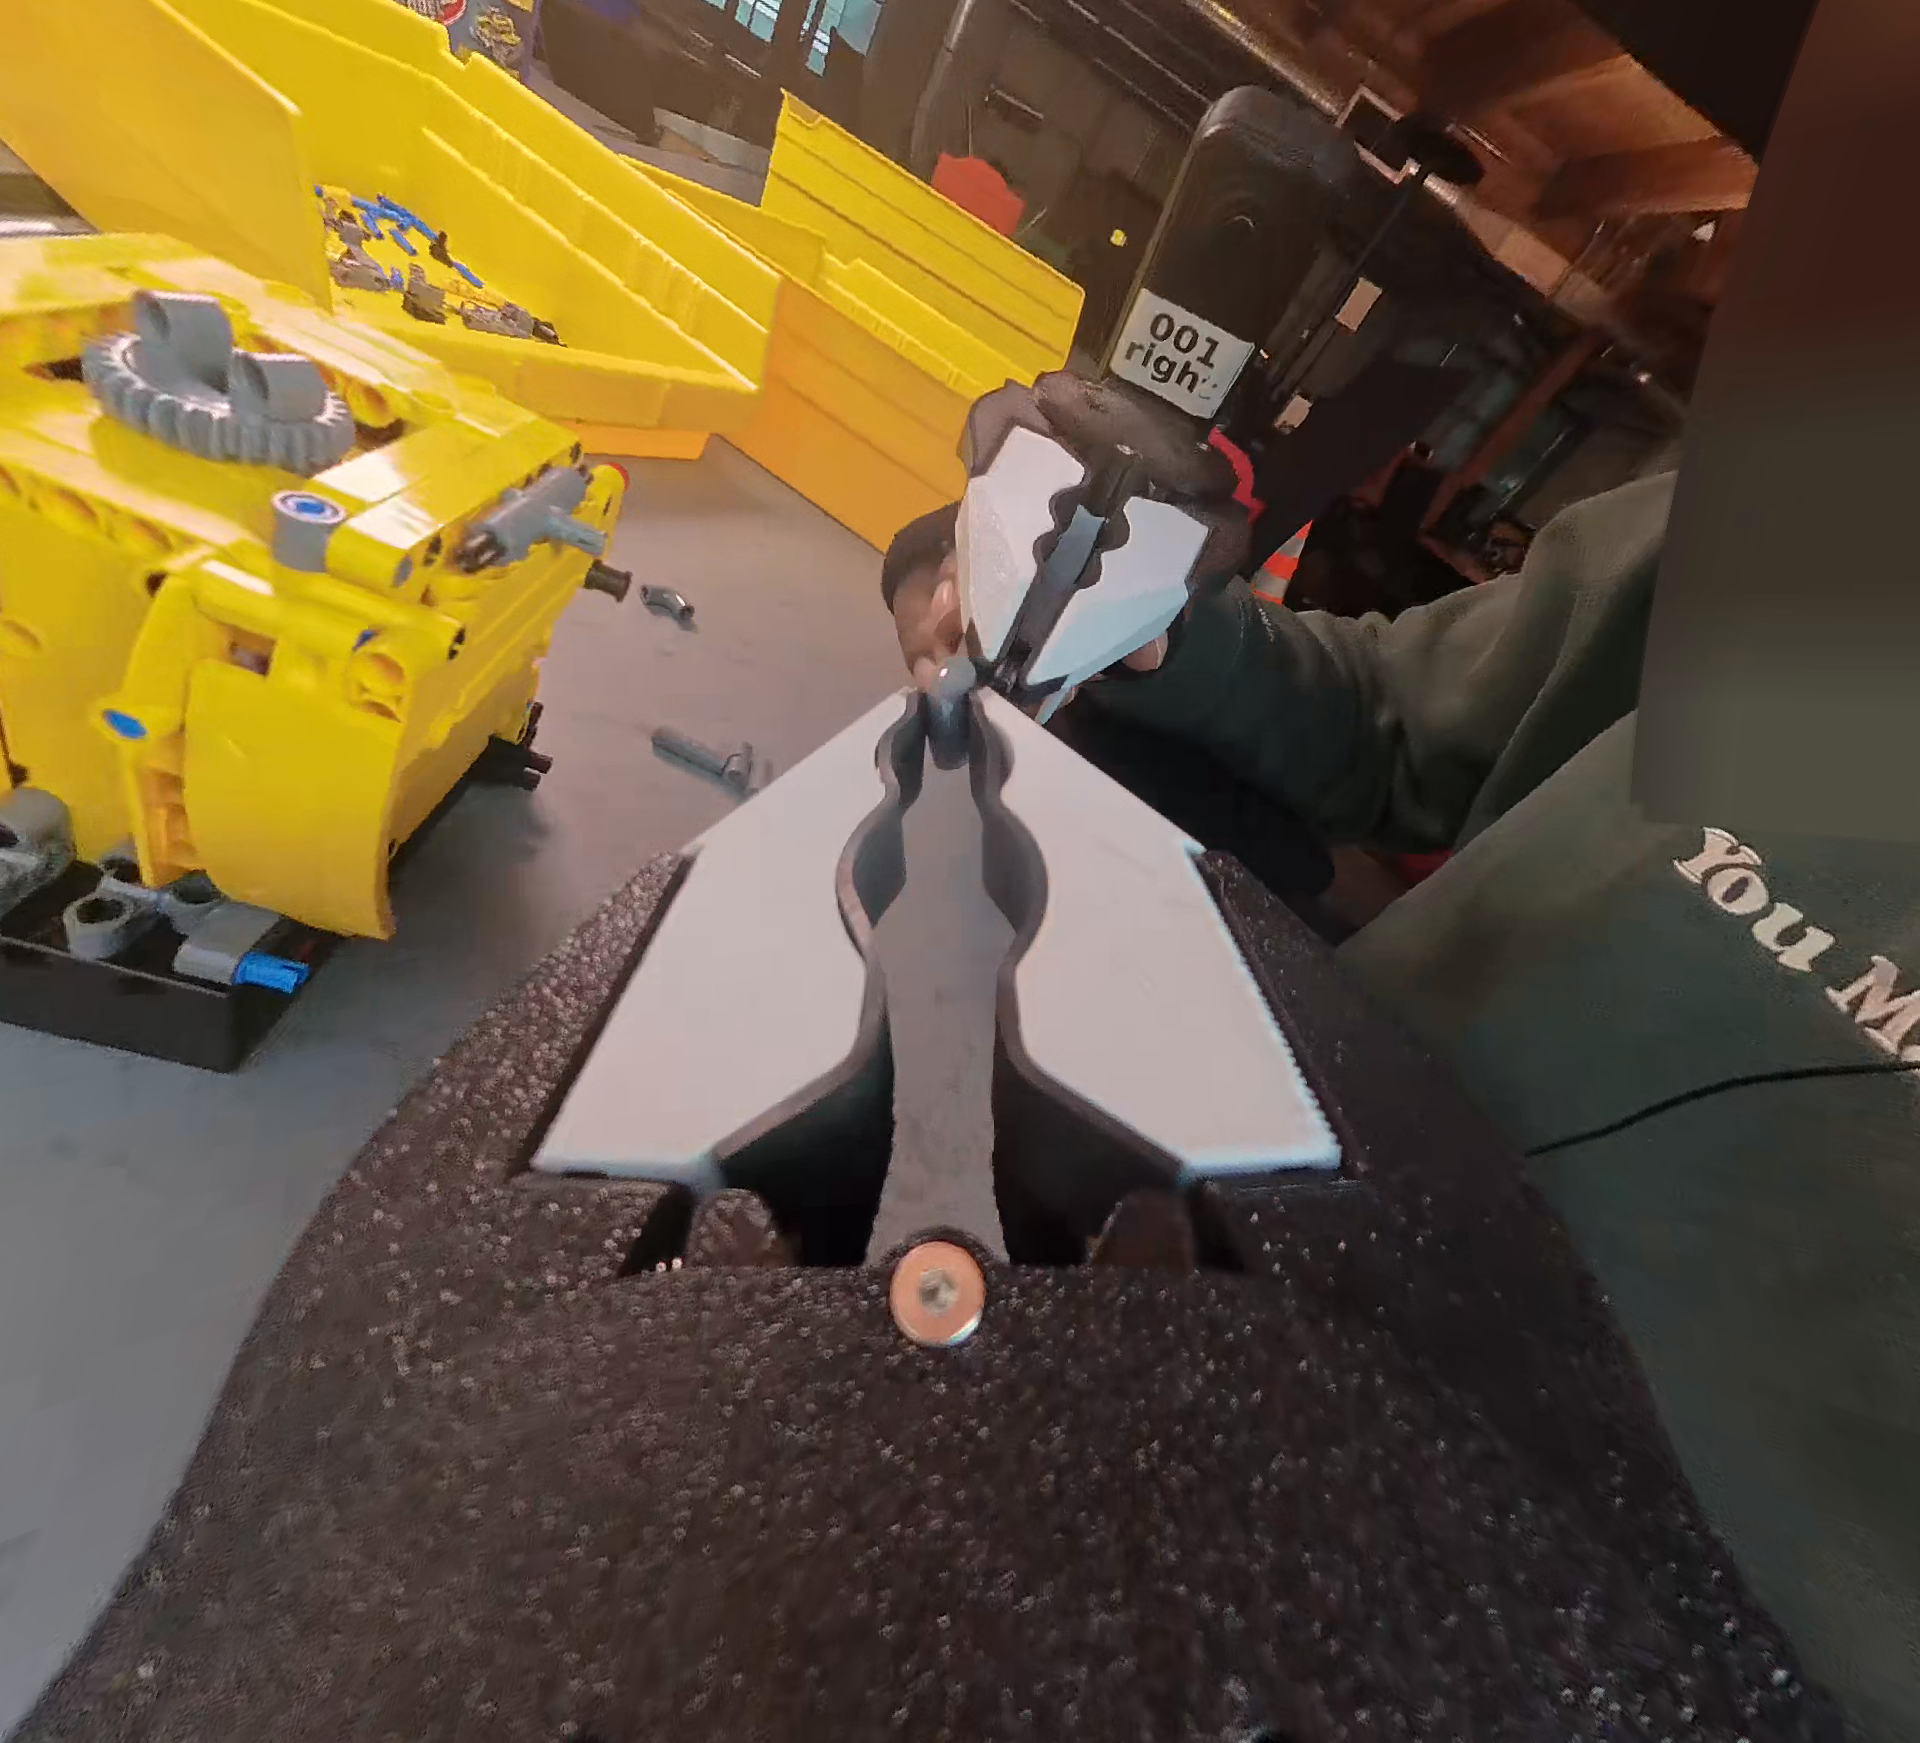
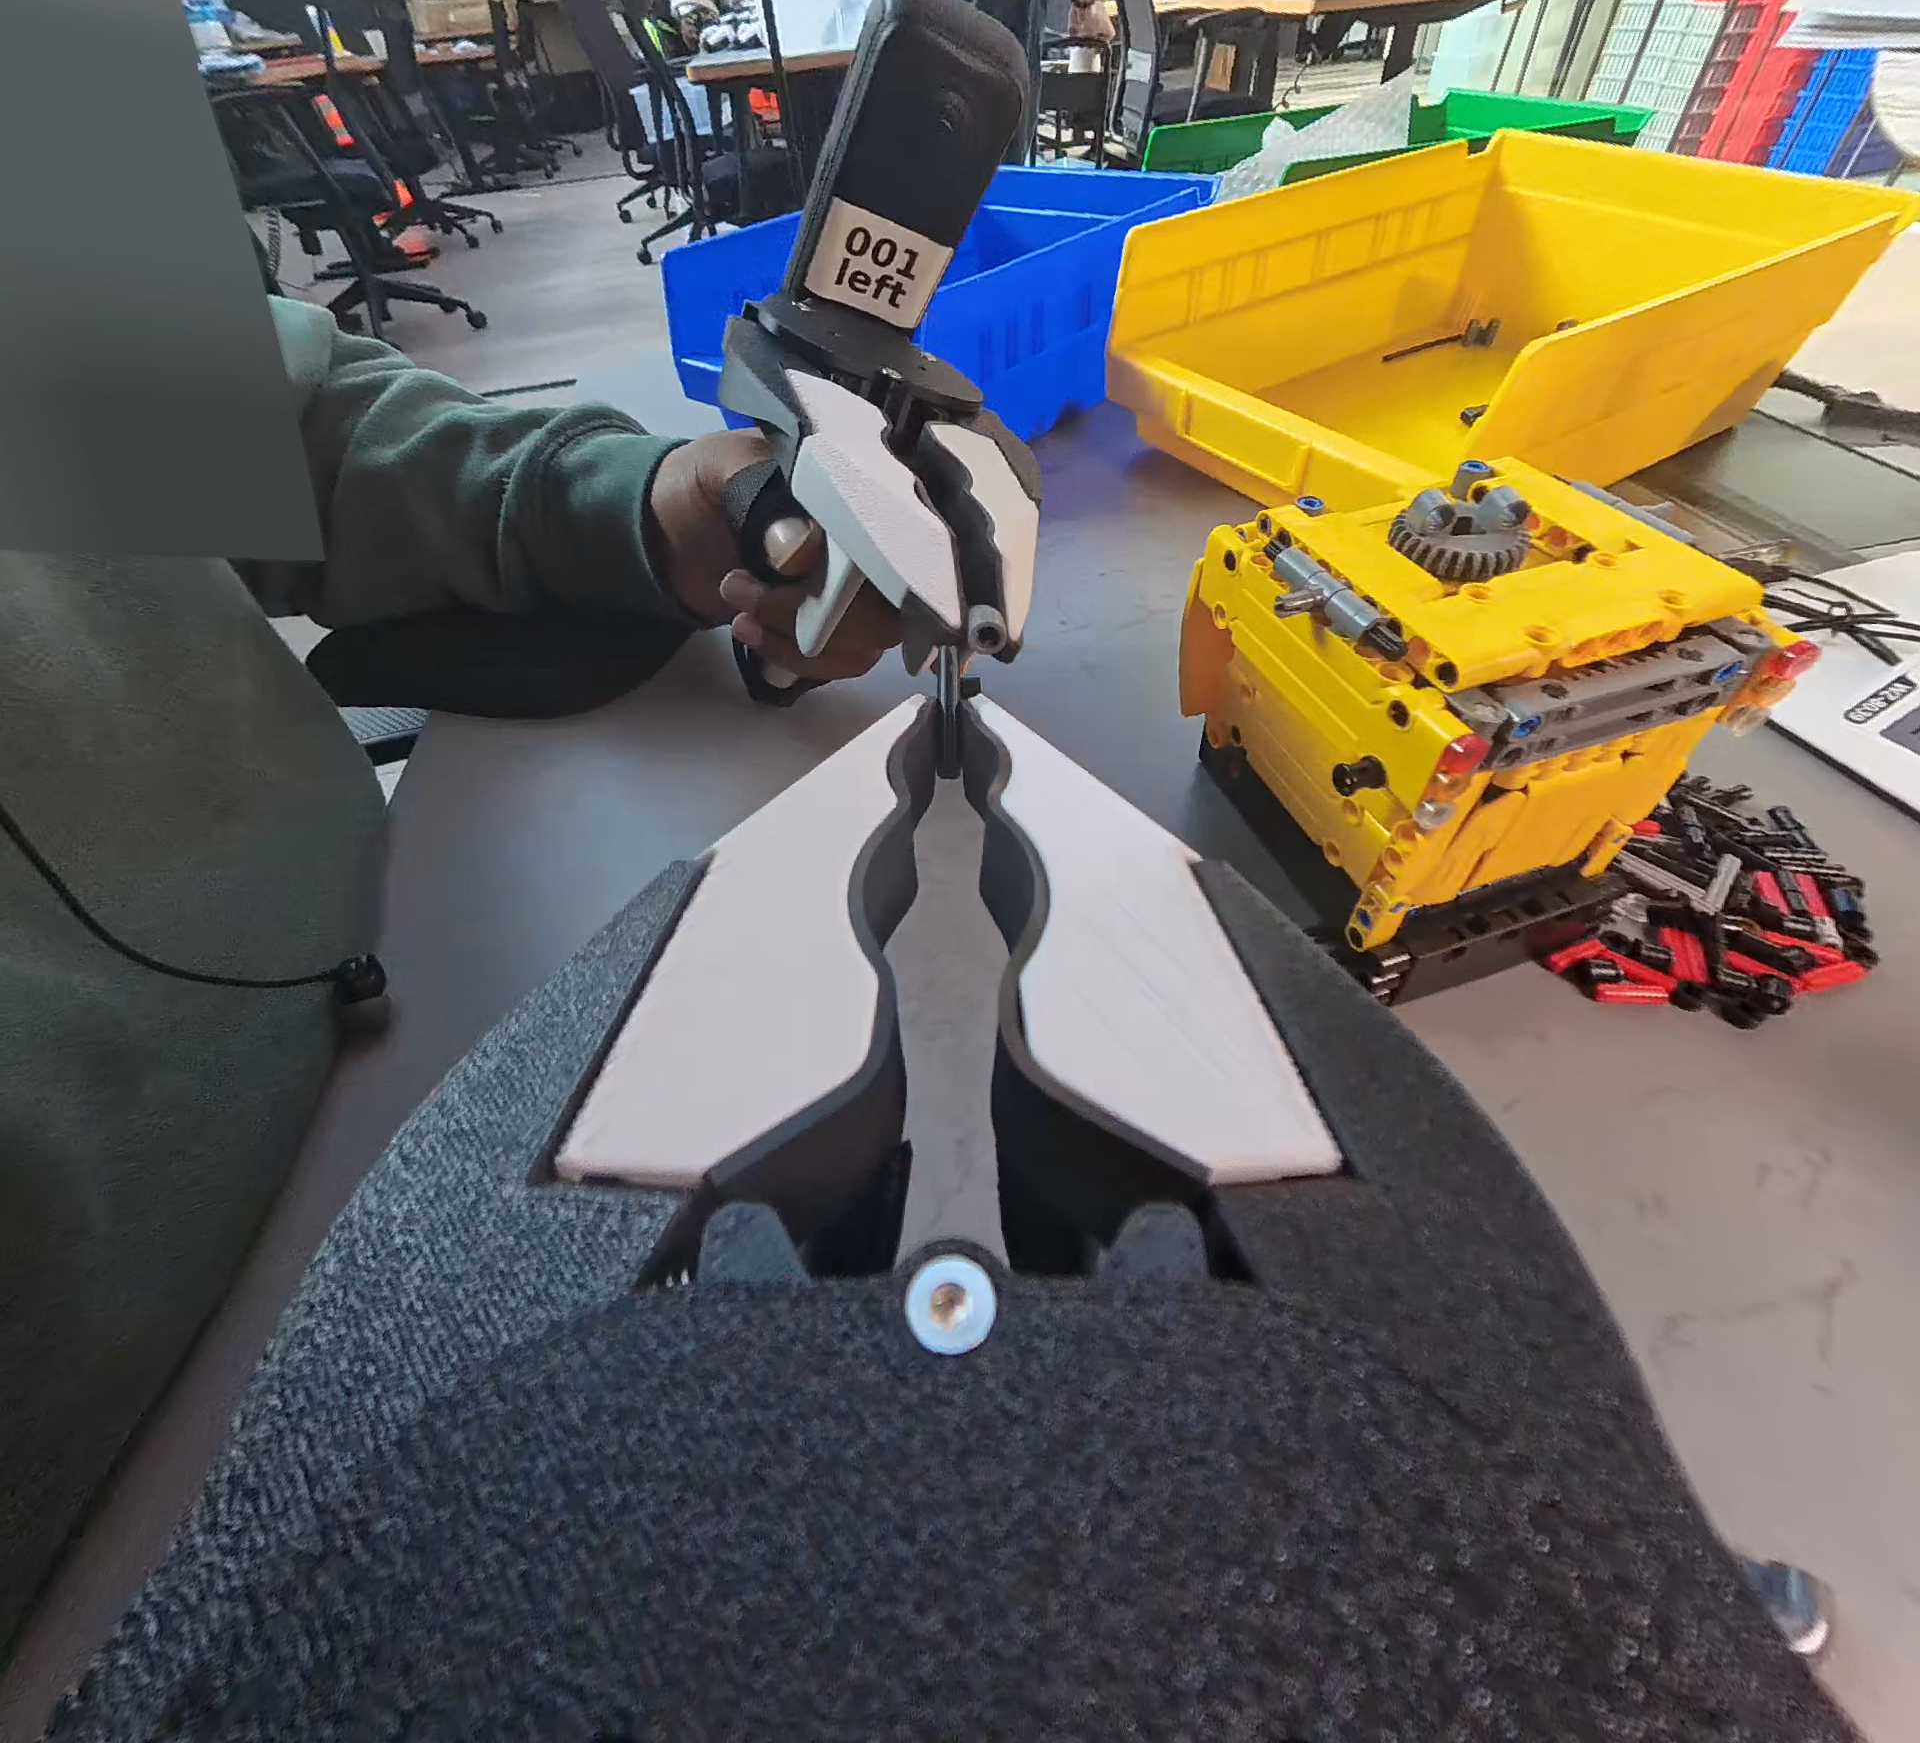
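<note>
the left gripper, at centre of the left wrist view, has its jaws drawn narrow and clamped on a small grey connector right at the fingertips. the connector's hollow end shows in the right wrist view, just above centre of the frame.

the right gripper, at centre of its own view, has its jaws closed to a narrow gap on a thin black axle. the axle's long axis runs roughly along the fingers, with its free end projecting past the tips.

the two grippers meet tip to tip above the grey tabletop. the axle's free end lies just beside the connector, touching or nearly so; the pictures do not settle whether it has entered the bore. neither hand is nearer: both parts sit at the same central point.

a partly built yellow brick vehicle with a grey gear on top stands at right of the right wrist view and at left of the left wrist view. a pile of black and red pins lies touching its base. a yellow bin and a blue bin stand behind it.
</note>
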`<action>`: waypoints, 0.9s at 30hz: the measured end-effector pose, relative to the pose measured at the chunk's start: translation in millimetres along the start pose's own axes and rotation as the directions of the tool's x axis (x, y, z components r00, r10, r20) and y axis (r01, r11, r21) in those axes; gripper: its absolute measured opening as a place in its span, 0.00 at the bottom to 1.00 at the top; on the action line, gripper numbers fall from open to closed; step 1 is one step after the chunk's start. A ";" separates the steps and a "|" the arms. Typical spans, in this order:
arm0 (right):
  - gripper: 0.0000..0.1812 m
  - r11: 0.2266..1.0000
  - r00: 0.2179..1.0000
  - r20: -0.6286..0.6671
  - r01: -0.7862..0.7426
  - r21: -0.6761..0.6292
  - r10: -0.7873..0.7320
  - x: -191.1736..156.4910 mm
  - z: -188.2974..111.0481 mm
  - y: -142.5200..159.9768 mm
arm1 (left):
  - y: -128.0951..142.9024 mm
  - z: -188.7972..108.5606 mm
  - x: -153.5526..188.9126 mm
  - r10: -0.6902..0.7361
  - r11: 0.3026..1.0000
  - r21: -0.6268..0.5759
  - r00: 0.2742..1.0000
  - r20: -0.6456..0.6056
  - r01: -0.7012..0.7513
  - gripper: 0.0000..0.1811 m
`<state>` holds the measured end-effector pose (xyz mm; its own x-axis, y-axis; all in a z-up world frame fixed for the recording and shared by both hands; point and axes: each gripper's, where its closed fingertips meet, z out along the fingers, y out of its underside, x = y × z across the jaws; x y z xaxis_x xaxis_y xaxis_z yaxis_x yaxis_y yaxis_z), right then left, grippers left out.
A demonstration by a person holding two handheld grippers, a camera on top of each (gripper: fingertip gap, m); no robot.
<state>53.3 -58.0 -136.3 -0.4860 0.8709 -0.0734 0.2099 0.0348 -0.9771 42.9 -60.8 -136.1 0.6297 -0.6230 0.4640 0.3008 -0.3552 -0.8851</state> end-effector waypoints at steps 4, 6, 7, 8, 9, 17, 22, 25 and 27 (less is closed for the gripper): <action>0.02 1.000 1.000 -0.016 -0.013 -0.012 0.013 3.1 1.3 3.0 | 4.6 1.5 0.6 -0.014 1.000 -0.019 1.000 -0.013 0.014 0.04; 0.02 1.000 1.000 -0.020 -0.019 -0.016 0.019 4.5 1.2 3.8 | 6.5 2.9 1.6 -0.012 0.999 -0.029 1.000 -0.017 0.012 0.04; 0.02 1.000 1.000 -0.022 -0.018 -0.021 0.018 5.0 1.3 4.7 | 6.9 3.0 1.4 -0.013 0.999 -0.031 1.000 -0.016 0.012 0.04; 0.02 1.000 1.000 -0.023 -0.017 -0.025 0.016 5.0 1.5 5.6 | 7.2 2.9 1.2 -0.015 0.999 -0.033 1.000 -0.017 0.014 0.04; 0.02 0.999 1.000 -0.021 -0.016 -0.032 0.015 4.4 2.0 6.7 | 8.0 2.9 0.8 -0.015 0.999 -0.038 1.000 -0.015 0.015 0.04; 0.02 0.990 0.998 -0.040 0.052 -0.132 -0.057 4.1 4.1 22.3 | 24.3 5.1 -6.0 0.145 0.976 -0.175 0.987 0.074 -0.130 0.04; 0.01 0.981 0.997 -0.032 0.070 -0.180 -0.077 1.4 8.8 32.5 | 37.3 2.3 -10.5 0.254 0.934 -0.288 0.960 0.120 -0.211 0.03; 0.01 0.980 0.997 -0.038 0.064 -0.190 -0.072 1.3 10.9 35.8 | 41.8 1.3 -13.0 0.297 0.915 -0.324 0.944 0.142 -0.239 0.03; 0.01 0.980 0.996 -0.048 0.066 -0.185 -0.076 1.8 12.1 35.1 | 41.1 0.6 -13.3 0.277 0.923 -0.314 0.950 0.145 -0.221 0.03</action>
<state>49.6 -61.2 -173.1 -0.4593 0.8882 0.0107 0.3310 0.1823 -0.9259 47.2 -66.7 -178.6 0.7854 -0.5889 0.1907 -0.0865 -0.4094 -0.9083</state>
